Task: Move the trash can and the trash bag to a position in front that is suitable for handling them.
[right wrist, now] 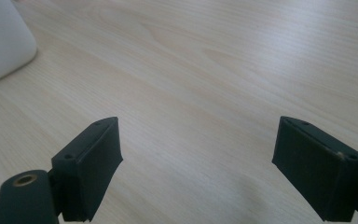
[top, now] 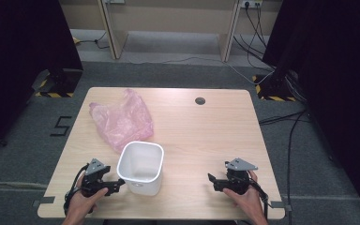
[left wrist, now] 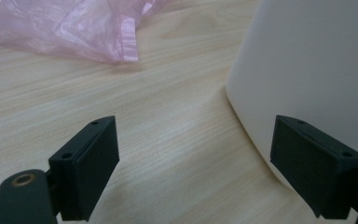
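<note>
A white plastic bin [top: 140,167] stands upright near the front of the wooden table [top: 206,126], open side up. A crumpled pink plastic bag [top: 122,119] lies just behind it, toward the back left. My left gripper [top: 120,182] rests on the table at the bin's left side, open, with nothing between its jaws; its own view has the bin's wall [left wrist: 307,74] close on the right and the bag [left wrist: 74,28] farther off. My right gripper [top: 212,180] rests at the front right, open and empty, pointing left toward the bin [right wrist: 0,46].
A small dark round grommet [top: 200,100] sits in the table near the back edge. Cables [top: 290,122] trail over the grey floor on the right. Black stands [top: 56,75] flank the table at both back corners.
</note>
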Demonstrator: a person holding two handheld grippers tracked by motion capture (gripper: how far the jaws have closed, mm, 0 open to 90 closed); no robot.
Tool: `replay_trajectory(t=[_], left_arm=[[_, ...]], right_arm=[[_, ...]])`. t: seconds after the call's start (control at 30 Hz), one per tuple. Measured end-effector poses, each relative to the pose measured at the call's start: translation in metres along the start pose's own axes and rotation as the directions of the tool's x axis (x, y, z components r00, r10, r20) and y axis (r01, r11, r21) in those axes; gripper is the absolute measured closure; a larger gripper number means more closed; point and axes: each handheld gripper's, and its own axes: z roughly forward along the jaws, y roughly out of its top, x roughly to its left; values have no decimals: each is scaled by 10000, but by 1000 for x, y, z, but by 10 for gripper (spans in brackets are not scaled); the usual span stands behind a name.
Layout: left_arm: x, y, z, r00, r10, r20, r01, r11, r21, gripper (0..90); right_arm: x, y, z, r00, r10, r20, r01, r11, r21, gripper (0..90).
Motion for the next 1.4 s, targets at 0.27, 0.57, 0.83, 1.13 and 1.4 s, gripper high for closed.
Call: replay_trajectory(t=[0.27, 0.57, 0.83, 1.13, 1.4], left_arm=[[-16, 7, 6, 9979, -292, -577, 316, 9987, 410, 156], [-46, 20, 25, 9996, -219, -149, 233, 9948, 988, 156], [-66, 31, 42, 10000, 23, -36, -19, 9926, 1212, 157], [-81, 43, 57, 9999, 101, 108, -113, 9926, 1208, 157], [-90, 48, 63, 9996, 193, -183, -170, 9928, 1182, 212]], right_arm=[[13, 8, 0, 9997, 32, -258, -35, 9999, -141, 155], [29, 13, 3, 9960, -279, -851, 284, 9996, 50, 156], [31, 13, 3, 9941, -193, -1064, 200, 9998, 52, 158], [35, 14, 4, 9906, -162, -1359, 165, 9999, 14, 159], [37, 15, 5, 9855, 53, -1697, -59, 10000, -32, 159]])
